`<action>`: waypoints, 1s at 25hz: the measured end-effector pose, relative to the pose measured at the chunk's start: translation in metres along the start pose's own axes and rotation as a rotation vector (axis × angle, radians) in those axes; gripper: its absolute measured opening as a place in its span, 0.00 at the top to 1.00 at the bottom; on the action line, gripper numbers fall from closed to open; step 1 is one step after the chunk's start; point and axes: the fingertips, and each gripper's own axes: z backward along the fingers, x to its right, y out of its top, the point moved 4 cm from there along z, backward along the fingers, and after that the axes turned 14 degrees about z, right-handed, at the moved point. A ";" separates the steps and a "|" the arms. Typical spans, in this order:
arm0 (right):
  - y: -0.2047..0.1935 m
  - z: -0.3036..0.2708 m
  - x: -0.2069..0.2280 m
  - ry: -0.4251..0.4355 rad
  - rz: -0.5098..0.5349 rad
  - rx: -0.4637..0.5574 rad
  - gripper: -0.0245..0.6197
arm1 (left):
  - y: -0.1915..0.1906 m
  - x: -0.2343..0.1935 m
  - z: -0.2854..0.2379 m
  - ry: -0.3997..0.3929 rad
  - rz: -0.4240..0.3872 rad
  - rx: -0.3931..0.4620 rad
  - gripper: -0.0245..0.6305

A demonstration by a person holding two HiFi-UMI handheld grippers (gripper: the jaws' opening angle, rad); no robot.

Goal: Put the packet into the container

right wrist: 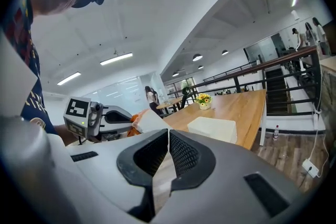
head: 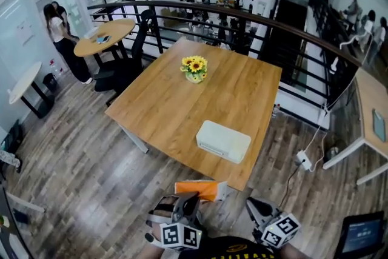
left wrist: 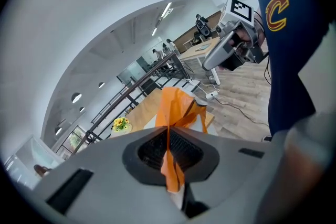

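The left gripper [head: 189, 200] [left wrist: 169, 136] has its jaws clamped on a crumpled orange plastic packet [head: 197, 190] [left wrist: 177, 106]. The packet's upper part stands clear above the jaw tips. The packet is held in the air, off the near edge of the wooden tabletop [head: 173, 100], on the near side of the white rectangular container [head: 223, 141] and not touching it.

The container lies flat on the tabletop, close to that near edge. A pot of yellow sunflowers [head: 194, 68] stands on the tabletop on the far side of the container, well apart from it.

The right gripper [head: 254, 204] [right wrist: 168, 134] is held on the near side of the container, off the tabletop. Its jaws are together at the tips, with nothing between them.
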 end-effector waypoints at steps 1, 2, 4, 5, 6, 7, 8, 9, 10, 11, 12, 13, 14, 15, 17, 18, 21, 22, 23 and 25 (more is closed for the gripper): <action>0.007 -0.012 0.001 -0.017 -0.001 0.005 0.94 | -0.002 -0.015 -0.005 -0.008 -0.007 0.009 0.95; 0.013 -0.024 0.001 -0.033 -0.006 0.006 0.94 | -0.004 -0.029 -0.010 -0.015 -0.014 0.020 0.95; 0.022 -0.047 0.003 -0.062 -0.020 0.000 0.94 | -0.008 -0.056 -0.019 -0.030 -0.026 0.038 0.95; 0.024 -0.057 0.004 -0.077 -0.027 -0.004 0.94 | -0.010 -0.068 -0.025 -0.038 -0.033 0.046 0.95; 0.027 -0.066 0.005 -0.093 -0.034 -0.006 0.94 | -0.011 -0.080 -0.031 -0.046 -0.042 0.052 0.95; 0.029 -0.074 0.007 -0.109 -0.040 -0.006 0.94 | -0.012 -0.090 -0.037 -0.054 -0.052 0.058 0.95; 0.030 -0.081 0.009 -0.124 -0.045 -0.004 0.94 | -0.012 -0.099 -0.042 -0.062 -0.062 0.065 0.95; 0.032 -0.087 0.011 -0.140 -0.049 -0.002 0.94 | -0.012 -0.107 -0.048 -0.069 -0.072 0.071 0.95; 0.034 -0.092 0.014 -0.154 -0.053 0.001 0.94 | -0.011 -0.114 -0.053 -0.075 -0.084 0.077 0.95; 0.035 -0.096 0.016 -0.166 -0.058 0.003 0.94 | -0.009 -0.121 -0.059 -0.080 -0.096 0.083 0.95; 0.037 -0.100 0.019 -0.176 -0.063 0.004 0.94 | -0.007 -0.128 -0.064 -0.085 -0.106 0.087 0.95; 0.038 -0.103 0.022 -0.184 -0.067 0.003 0.94 | -0.004 -0.133 -0.069 -0.089 -0.115 0.092 0.95; 0.038 -0.105 0.025 -0.192 -0.072 0.003 0.94 | -0.001 -0.138 -0.074 -0.094 -0.121 0.097 0.95; 0.038 -0.108 0.028 -0.198 -0.077 0.003 0.94 | 0.003 -0.142 -0.079 -0.098 -0.127 0.101 0.95; 0.037 -0.112 0.038 -0.203 -0.087 0.008 0.94 | 0.010 -0.147 -0.092 -0.100 -0.140 0.104 0.95; 0.036 -0.114 0.045 -0.202 -0.091 0.011 0.94 | 0.014 -0.149 -0.099 -0.099 -0.149 0.103 0.95; 0.036 -0.121 0.066 -0.185 -0.099 0.014 0.94 | 0.030 -0.153 -0.118 -0.089 -0.171 0.092 0.95; 0.036 -0.123 0.073 -0.178 -0.103 0.018 0.94 | 0.035 -0.153 -0.123 -0.091 -0.172 0.086 0.95; 0.037 -0.125 0.079 -0.172 -0.109 0.024 0.94 | 0.039 -0.153 -0.129 -0.095 -0.171 0.079 0.95; 0.038 -0.127 0.091 -0.163 -0.117 0.039 0.94 | 0.045 -0.153 -0.140 -0.101 -0.178 0.062 0.95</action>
